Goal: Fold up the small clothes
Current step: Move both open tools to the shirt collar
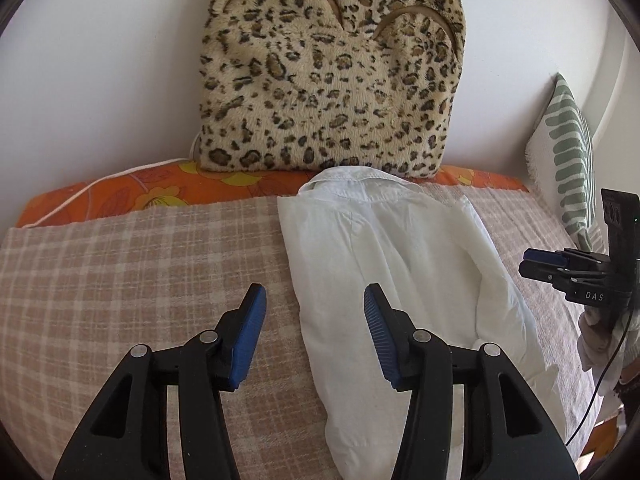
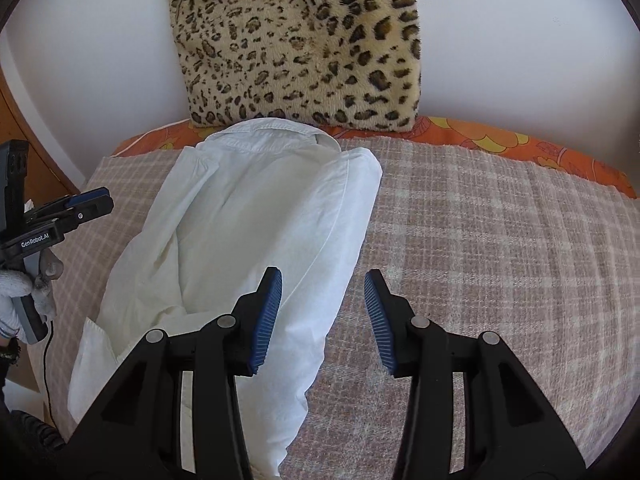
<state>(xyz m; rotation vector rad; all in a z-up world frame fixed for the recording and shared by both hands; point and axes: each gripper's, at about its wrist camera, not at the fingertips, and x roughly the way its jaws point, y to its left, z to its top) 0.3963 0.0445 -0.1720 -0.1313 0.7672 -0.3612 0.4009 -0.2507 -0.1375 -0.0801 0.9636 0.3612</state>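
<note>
A white collared shirt (image 1: 380,240) lies on the checked blanket, folded into a long narrow strip, its collar at the far end against the leopard cushion. My left gripper (image 1: 314,290) hovers open over the shirt's left edge near its front end, with nothing between the blue pads. My right gripper (image 2: 323,272) hangs open over the shirt's (image 2: 260,200) right edge and also grips nothing. Each view shows the other gripper from the side: the right gripper (image 1: 528,262) at the far right, the left gripper (image 2: 104,198) at the far left, held by a gloved hand (image 2: 16,292).
A leopard-print cushion (image 1: 332,80) leans on the white wall behind the shirt. The beige checked blanket (image 1: 120,300) covers an orange floral sheet (image 1: 120,196). A green leaf-patterned cushion (image 1: 568,152) stands at the right. A white cord (image 1: 120,174) runs along the back left.
</note>
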